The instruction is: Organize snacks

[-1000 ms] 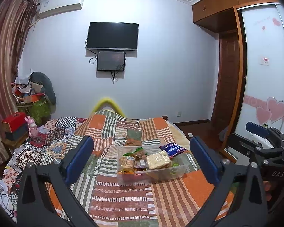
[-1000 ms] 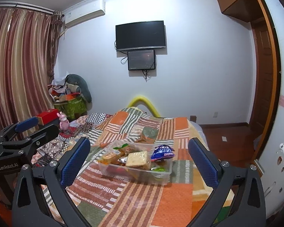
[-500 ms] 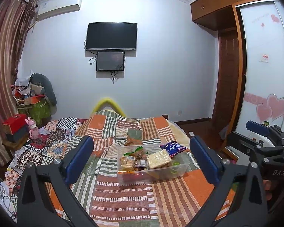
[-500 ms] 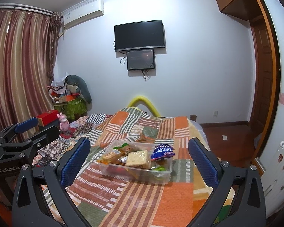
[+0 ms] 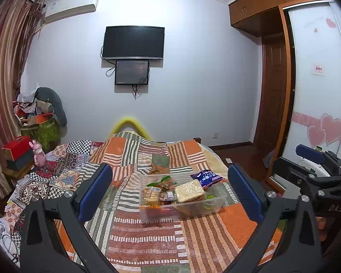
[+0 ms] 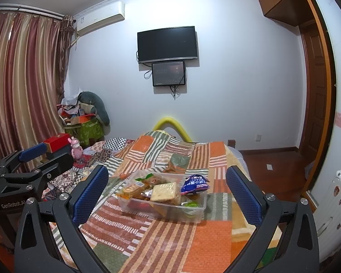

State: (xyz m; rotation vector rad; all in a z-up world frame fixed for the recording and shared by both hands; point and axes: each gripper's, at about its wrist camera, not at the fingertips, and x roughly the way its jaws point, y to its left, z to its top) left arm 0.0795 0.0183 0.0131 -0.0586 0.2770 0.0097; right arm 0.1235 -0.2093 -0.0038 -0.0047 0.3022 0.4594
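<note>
Both grippers are wide open and hold nothing. Between the blue pads of my left gripper (image 5: 170, 193) sits the tub (image 5: 212, 207), ahead of the fingertips and well clear of them; through my right gripper (image 6: 167, 193) it sits likewise, centred between the pads and not touched.

Tub: clear plastic, resting on the quilt (image 5: 145, 234) near the middle of the bed, filled above its rim with snacks. Wrapped bread (image 5: 189, 190) lies on top, slightly tilted. Blue bag (image 5: 206, 176) leans over the far right corner of the tub, partly outside it. Biscuit pack (image 5: 150, 194) lies at the left end, with a green-edged packet (image 5: 161, 180) behind it. Lower items are too jumbled to tell apart.

One orange wrapper (image 5: 158, 168) lies on the quilt just behind the tub, apart from it.

My right gripper (image 5: 318, 170) shows at the right edge of the left view, beside the bed; my left gripper (image 6: 29, 170) shows at the left edge of the right view. Both stand well short of the tub.

Beyond the bed: a white wall with a TV (image 5: 133, 42).
</note>
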